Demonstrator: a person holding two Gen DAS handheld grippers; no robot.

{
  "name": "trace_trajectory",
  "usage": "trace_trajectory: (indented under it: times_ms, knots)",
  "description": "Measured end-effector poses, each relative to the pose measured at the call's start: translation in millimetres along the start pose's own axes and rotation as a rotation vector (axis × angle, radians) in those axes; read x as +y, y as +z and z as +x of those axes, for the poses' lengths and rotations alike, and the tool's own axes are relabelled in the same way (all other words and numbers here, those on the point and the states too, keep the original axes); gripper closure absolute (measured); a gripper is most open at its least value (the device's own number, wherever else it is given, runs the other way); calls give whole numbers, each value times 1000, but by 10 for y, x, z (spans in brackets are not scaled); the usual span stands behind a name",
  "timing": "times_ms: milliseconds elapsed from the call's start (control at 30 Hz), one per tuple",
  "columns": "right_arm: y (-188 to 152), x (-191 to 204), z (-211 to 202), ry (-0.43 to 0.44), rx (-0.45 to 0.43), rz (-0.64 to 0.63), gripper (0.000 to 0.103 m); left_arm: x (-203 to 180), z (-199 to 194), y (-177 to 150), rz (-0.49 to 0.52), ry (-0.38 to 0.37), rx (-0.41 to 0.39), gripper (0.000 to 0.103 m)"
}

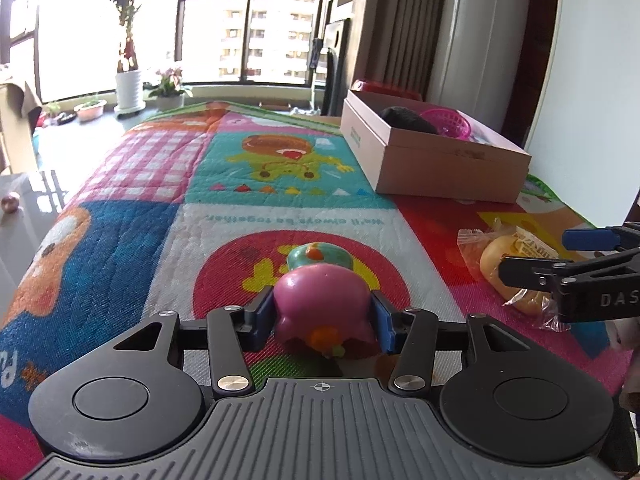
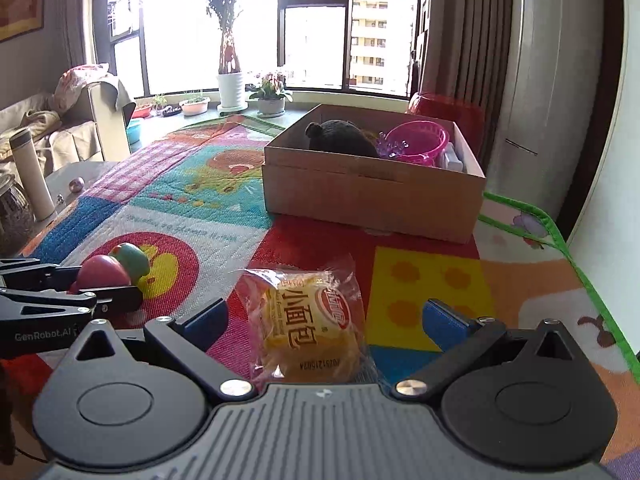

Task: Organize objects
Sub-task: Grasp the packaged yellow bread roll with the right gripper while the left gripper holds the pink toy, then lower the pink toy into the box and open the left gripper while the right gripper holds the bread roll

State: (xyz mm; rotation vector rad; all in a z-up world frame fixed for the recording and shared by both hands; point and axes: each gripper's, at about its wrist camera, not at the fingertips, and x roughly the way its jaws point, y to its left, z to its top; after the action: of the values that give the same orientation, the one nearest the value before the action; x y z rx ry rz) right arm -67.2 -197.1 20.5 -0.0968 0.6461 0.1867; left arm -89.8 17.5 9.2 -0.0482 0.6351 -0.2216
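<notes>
My left gripper (image 1: pixel 322 316) is shut on a pink and teal toy (image 1: pixel 322 300) that lies on the colourful mat; its blue pads press both sides of the pink body. The toy also shows in the right wrist view (image 2: pixel 116 270), held by the left gripper (image 2: pixel 108 294). My right gripper (image 2: pixel 326 320) is open around a wrapped yellow bread bun (image 2: pixel 310 324) lying on the mat; the pads stand apart from the wrapper. In the left wrist view the bun (image 1: pixel 508 260) lies between the right gripper's fingers (image 1: pixel 524 272). A cardboard box (image 2: pixel 372 196) holds a dark plush and a pink basket (image 2: pixel 416 142).
The box (image 1: pixel 432 160) stands at the far right of the mat (image 1: pixel 280 184). A white bottle (image 2: pixel 32 176) and a glass jar (image 2: pixel 14 216) stand on a side table at the left. Plant pots line the windowsill. A wall lies at the right.
</notes>
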Motion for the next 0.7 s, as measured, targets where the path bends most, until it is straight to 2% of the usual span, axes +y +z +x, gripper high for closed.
trace_trajectory:
  times_ms: [33,67,133,200,300,400,467,533,600,667,700]
  knots:
    - [8,23,42,-4,18,-18,17,-1,-8,-5,7,0,-1,49]
    - [13,39,78,0,44,-33,35,-8,-15,-11,18,0,-1,49]
    - [16,29,58,40,73,-20,48,-6,-38,-21,30,-3,-3,50]
    - [10,6,-33,55,63,-3,49,23,-47,5,-6,-16,-3,50]
    - [-9,-59,-162,60,36,25,49,40,-33,200,-64,-100,-9,51]
    - [-12,-138,-267,49,13,34,49,-103,-38,646,-31,-145,-93,51]
    - [-7,-181,-320,33,-7,37,49,-259,-2,1054,-5,-191,-159,51]
    - [2,-238,-349,22,-20,52,49,-455,116,1414,25,-228,-199,51]
    - [5,-296,-348,19,-18,75,49,-641,321,1714,7,-270,-239,50]
    - [8,-342,-327,10,-7,90,49,-807,605,1891,-7,-290,-217,49]
    - [9,-359,-324,3,0,92,49,-898,785,1929,20,-292,-192,48]
